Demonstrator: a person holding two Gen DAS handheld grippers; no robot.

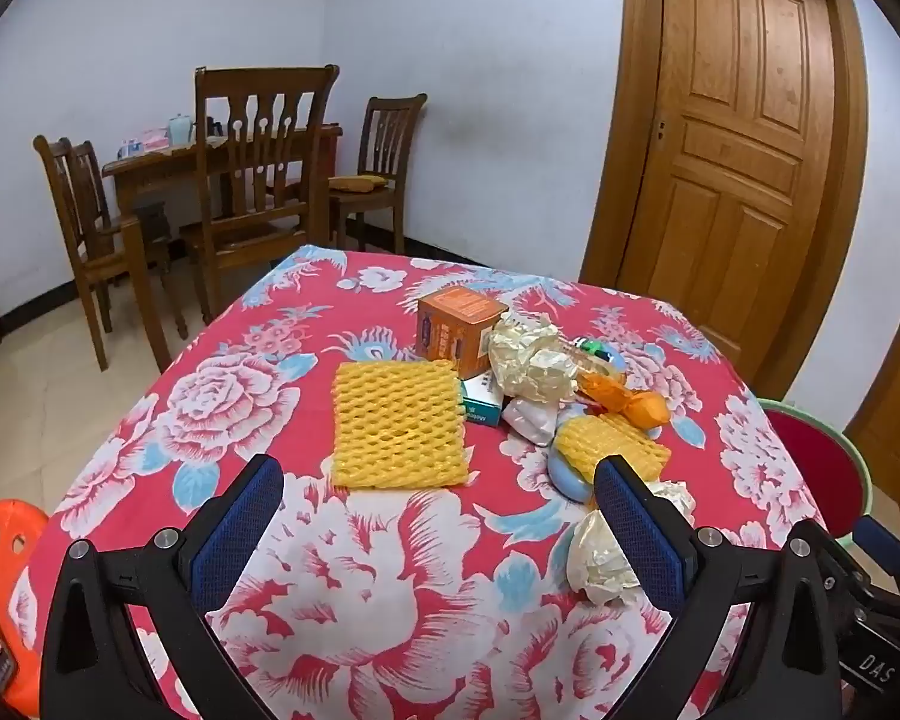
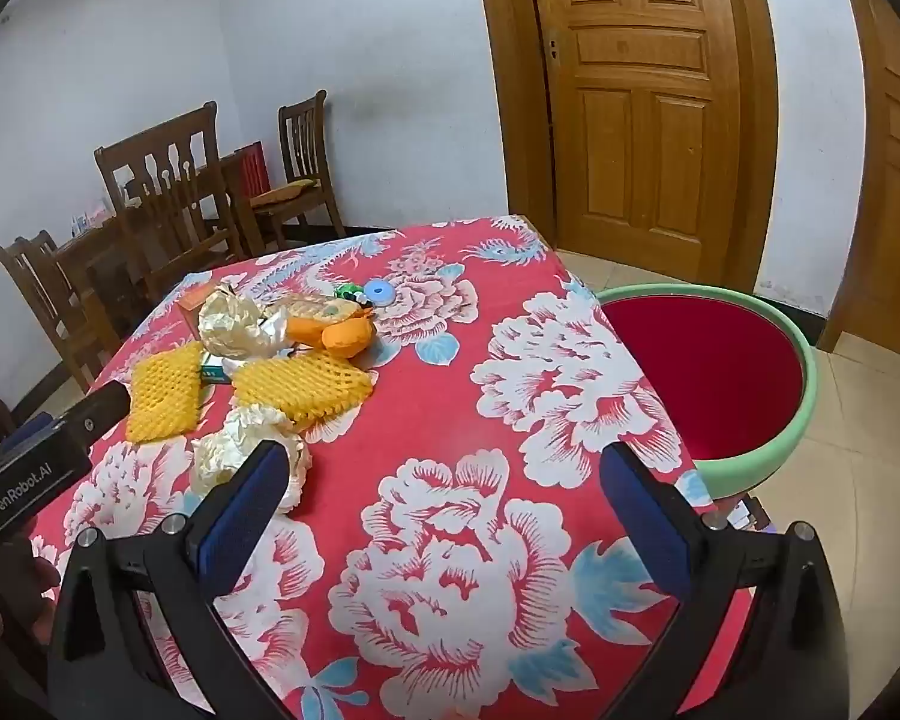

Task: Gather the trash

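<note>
Trash lies on a table with a red flowered cloth (image 1: 390, 600). A flat yellow foam net (image 1: 397, 423) lies just ahead of my open, empty left gripper (image 1: 438, 489). To its right are an orange box (image 1: 459, 327), crumpled cream paper (image 1: 531, 360), an orange wrapper (image 1: 630, 402), a second yellow foam net (image 1: 612, 444) and another crumpled cream paper (image 1: 606, 546) by the right finger. My right gripper (image 2: 444, 477) is open and empty over the cloth (image 2: 450, 570); crumpled paper (image 2: 240, 447) sits at its left finger, the foam nets (image 2: 300, 387) beyond.
A green tub with a red inside (image 2: 720, 372) stands on the floor at the table's right edge; it also shows in the left wrist view (image 1: 822, 468). Wooden chairs (image 1: 258, 168) and a table stand behind. A wooden door (image 1: 744, 138) is at the right. An orange stool (image 1: 0, 552) is at the left.
</note>
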